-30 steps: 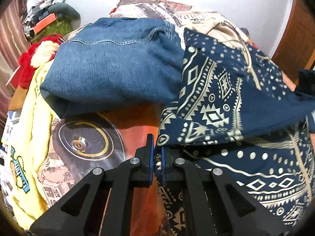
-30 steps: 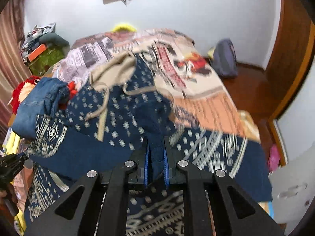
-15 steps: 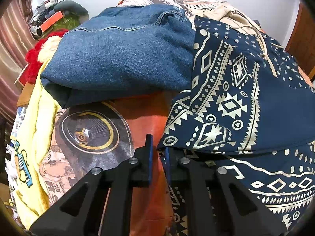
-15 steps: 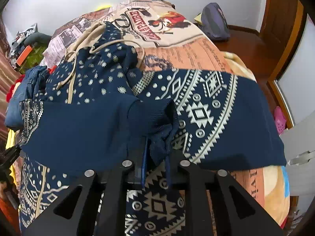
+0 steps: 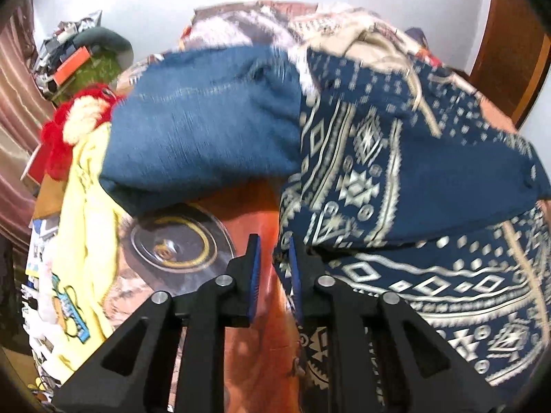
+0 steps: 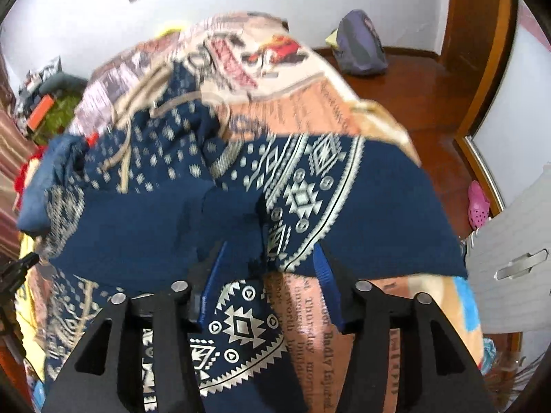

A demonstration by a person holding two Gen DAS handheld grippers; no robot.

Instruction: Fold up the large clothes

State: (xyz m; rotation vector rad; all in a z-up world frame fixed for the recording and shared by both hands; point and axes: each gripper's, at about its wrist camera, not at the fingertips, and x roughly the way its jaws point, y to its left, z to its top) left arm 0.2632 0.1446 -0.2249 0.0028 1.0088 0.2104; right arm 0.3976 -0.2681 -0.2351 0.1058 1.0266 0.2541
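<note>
A navy hoodie [image 5: 396, 179] with a cream geometric print lies on the bed, its sleeves folded across the body. My left gripper [image 5: 273, 241] hovers at the hoodie's left edge, jaws opening. The cloth lies against the right finger [image 5: 296, 275], and only the orange blanket shows in the gap. In the right wrist view the hoodie [image 6: 344, 199] spreads across the bed. My right gripper [image 6: 271, 246] is opening wide, with the plain navy sleeve cuff [image 6: 230, 220] lying loose between its fingers and neither pad pressing on it.
Folded blue jeans [image 5: 199, 130] sit just left of the hoodie on the printed blanket [image 5: 248, 206]. Yellow cloth [image 5: 86, 206] and a red plush [image 5: 65, 130] lie at the bed's left side. A backpack [image 6: 361, 48], a pink shoe [image 6: 478, 203] and a white cabinet [image 6: 509, 258] are to the right.
Both grippers were shut on hoodie cloth and have now parted their jaws and let it go. The left gripper has lifted a little; the right has shifted sideways over the folded sleeve.
</note>
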